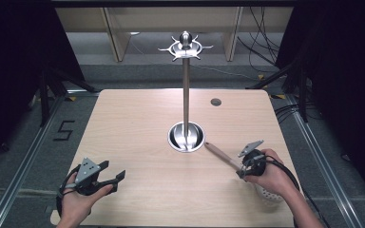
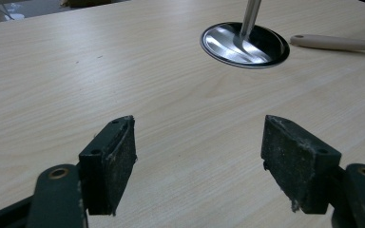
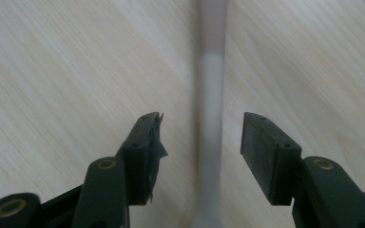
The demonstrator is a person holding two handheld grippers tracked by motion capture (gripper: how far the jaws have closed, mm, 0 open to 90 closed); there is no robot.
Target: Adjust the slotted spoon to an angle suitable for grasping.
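Pale wood grain covers the worktop (image 1: 138, 137), whose near edge is cut off at the bottom of the high view. At the left, the left gripper (image 1: 115, 177) sits in the person's left hand (image 1: 78, 199) near the front corner, jaws spread wide with nothing between them; the left gripper view confirms bare wood between its pads (image 2: 111, 166). In the middle, a shiny metal stand (image 1: 186, 90) rises from a round dished base (image 1: 186, 137) to a ring of hooks at the top, their details too small to make out. To the right, a utensil with a wooden handle (image 1: 221, 156) lies slanted, its tip just beside the base. Its white perforated head (image 1: 268, 194) is mostly hidden under the right hand (image 1: 273, 178). The right gripper (image 1: 242, 170) is over the handle; in the right gripper view the blurred shaft (image 3: 211, 142) runs between the part-open jaws, with gaps on both sides, so they are not clamped on it.
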